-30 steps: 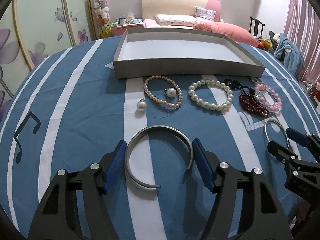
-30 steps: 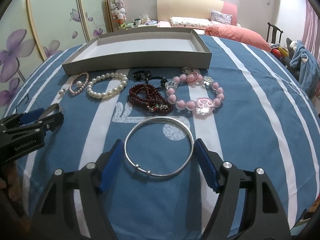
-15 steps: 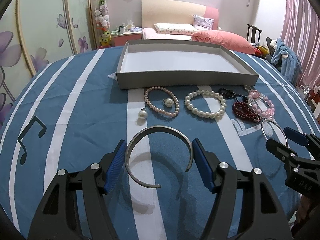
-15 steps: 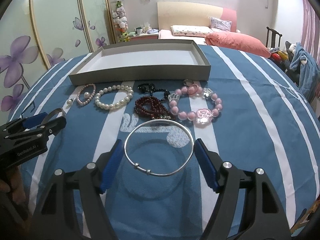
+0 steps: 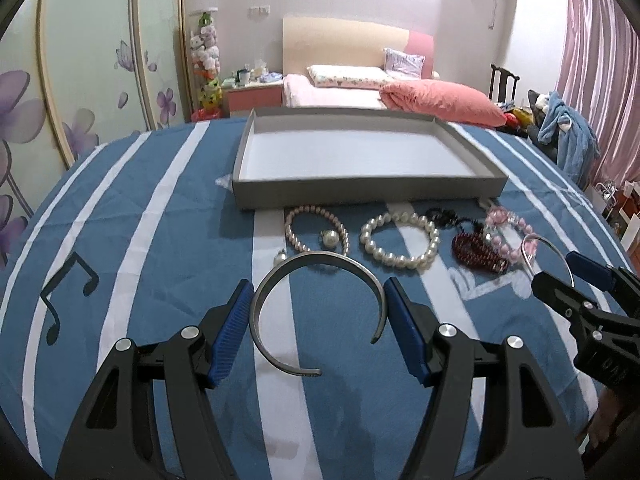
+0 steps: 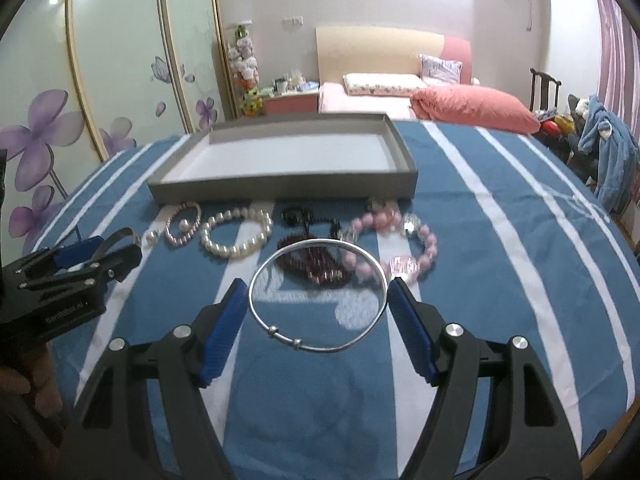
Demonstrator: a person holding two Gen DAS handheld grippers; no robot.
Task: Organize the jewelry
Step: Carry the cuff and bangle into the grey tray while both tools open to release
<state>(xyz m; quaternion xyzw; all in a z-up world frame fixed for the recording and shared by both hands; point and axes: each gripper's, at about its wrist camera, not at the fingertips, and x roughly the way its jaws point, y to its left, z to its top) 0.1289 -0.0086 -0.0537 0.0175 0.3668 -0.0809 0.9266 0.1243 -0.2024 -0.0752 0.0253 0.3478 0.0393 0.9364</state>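
Cuff gap (image 5: pixel 344 360) only in left tongs' (image 5: pixel 318 330) view

A row of bracelets (image 6: pixel 236 236) lies between the grippers and the tray (image 6: pixel 280 190), along its near wall. The tray's inside is bare, and the cloth (image 6: pixel 500 280) toward the table's right edge lies free.

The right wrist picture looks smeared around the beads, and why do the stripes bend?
Right wrist view: the dark red beads and tray are motion-blurred, the tongs sharp. Both views: the fisheye lens curves the tablecloth stripes and blackens the corners.
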